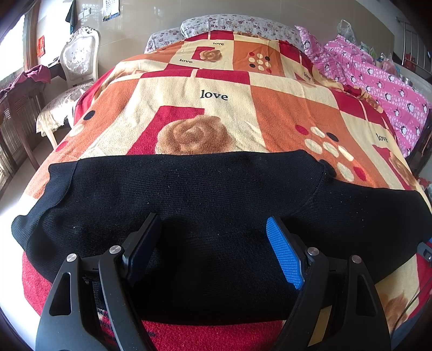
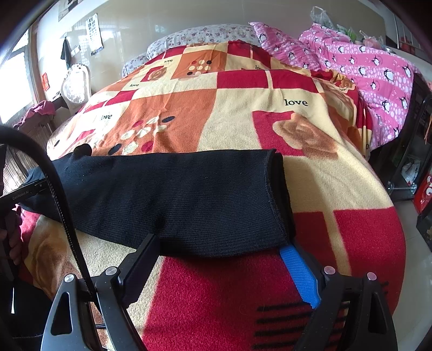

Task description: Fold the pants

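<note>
A bed with a patterned blanket (image 1: 216,108) fills the room; pink quilt (image 1: 378,78) far right, white chair (image 1: 78,59) and bright window (image 1: 10,48) left, tiled wall (image 1: 151,16) beyond.

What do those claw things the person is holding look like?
Each is a black plastic claw with two fingers on hinged arms with triangular cut-outs and silver pivot pins. On both the left gripper and the right gripper, one pad is ridged bright blue, the other black. A ribbed black cable arcs past the right one.
</note>
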Demonstrator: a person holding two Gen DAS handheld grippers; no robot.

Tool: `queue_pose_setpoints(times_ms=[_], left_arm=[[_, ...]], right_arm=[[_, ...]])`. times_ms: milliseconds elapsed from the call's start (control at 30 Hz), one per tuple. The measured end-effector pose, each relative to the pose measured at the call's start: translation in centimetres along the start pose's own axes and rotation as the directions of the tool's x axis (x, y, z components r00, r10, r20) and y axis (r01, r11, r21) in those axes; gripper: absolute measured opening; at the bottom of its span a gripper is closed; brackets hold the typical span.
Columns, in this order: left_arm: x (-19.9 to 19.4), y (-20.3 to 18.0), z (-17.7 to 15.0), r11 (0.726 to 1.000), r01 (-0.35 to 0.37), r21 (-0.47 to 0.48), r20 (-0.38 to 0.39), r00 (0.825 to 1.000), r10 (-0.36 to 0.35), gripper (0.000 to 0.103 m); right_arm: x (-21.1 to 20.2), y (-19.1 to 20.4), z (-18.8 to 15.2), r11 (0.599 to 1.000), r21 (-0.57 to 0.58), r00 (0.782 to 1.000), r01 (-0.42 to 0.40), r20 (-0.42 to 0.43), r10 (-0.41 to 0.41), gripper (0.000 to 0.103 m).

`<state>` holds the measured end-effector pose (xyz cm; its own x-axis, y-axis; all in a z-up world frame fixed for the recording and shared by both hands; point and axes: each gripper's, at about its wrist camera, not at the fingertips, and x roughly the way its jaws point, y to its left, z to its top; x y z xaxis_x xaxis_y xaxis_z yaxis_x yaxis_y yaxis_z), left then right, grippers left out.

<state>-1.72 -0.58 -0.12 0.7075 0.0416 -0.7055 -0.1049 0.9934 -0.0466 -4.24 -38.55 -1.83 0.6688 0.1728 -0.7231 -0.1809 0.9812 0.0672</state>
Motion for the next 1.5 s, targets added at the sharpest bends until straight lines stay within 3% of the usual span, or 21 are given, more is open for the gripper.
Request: queue_pose_setpoints(times_ms=[533,600,700,833,1000,1133,1167,1233,1267,1333,1400,1500], left_arm=[[0.0,-0.1,0.0,1.000,-0.008,0.013,-0.003,1.000,0.008,0.080],[-0.1,0.1,0.1,1.000,0.012,0.013,-0.011,1.000,-0.012,0.080],[-1.9,1.1,0.1,0.994,0.108,0.009,-0.008,0.994,-0.107,0.080],[-6.8,3.8,-1.2,0.990,0.142,-0.002,0.079,0.987,-0.141,0.080],[-9.8,8.0,-3.2,0.985,0.156,-0.071,0.110,0.983,-0.148,0.080],[-8.7,10.9,-4.0,0.965,0.165,-0.204,0.076,0.985,-0.152,0.080],[-8.4,11.5,-4.2,0.954,0.180,-0.241,0.068,0.983,-0.168,0.080],[-8.1,12.5,-4.4,0.927,0.207,-0.313,0.068,0.978,-0.195,0.080],[-8.1,12.8,-4.5,0.917,0.214,-0.336,0.073,0.977,-0.202,0.080],[-8.4,13.3,-4.8,0.911,0.213,-0.353,0.081,0.977,-0.197,0.080],[-8.5,13.4,-4.9,0.912,0.206,-0.355,0.082,0.979,-0.189,0.080],[-8.5,13.5,-4.9,0.911,0.211,-0.354,0.084,0.978,-0.193,0.080]], right_arm=[[0.0,0.2,0.0,1.000,-0.007,1.000,0.004,-0.007,-0.004,0.089],[0.1,0.3,0.1,1.000,-0.015,1.000,-0.003,-0.020,0.003,0.092],[0.3,0.2,0.4,0.999,-0.033,0.998,-0.034,-0.051,0.033,0.094],[-1.3,-1.6,0.1,0.986,0.048,0.987,-0.158,-0.029,0.159,0.087],[-3.7,-4.3,-1.3,0.932,0.164,0.945,-0.324,0.004,0.328,0.084],[-3.8,-4.3,-1.2,0.884,0.189,0.903,-0.427,0.030,0.429,0.079],[-3.3,-4.3,-1.0,0.884,0.199,0.904,-0.424,0.027,0.427,0.077],[-2.2,-4.5,-0.5,0.884,0.226,0.909,-0.409,0.021,0.416,0.059],[-1.8,-4.6,-0.3,0.877,0.247,0.908,-0.412,0.030,0.418,0.057],[-1.7,-4.8,0.0,0.876,0.262,0.913,-0.404,0.052,0.406,0.054],[-2.0,-4.8,0.1,0.891,0.245,0.923,-0.382,0.065,0.378,0.041],[-2.1,-4.8,0.2,0.906,0.222,0.933,-0.360,0.074,0.352,0.035]])
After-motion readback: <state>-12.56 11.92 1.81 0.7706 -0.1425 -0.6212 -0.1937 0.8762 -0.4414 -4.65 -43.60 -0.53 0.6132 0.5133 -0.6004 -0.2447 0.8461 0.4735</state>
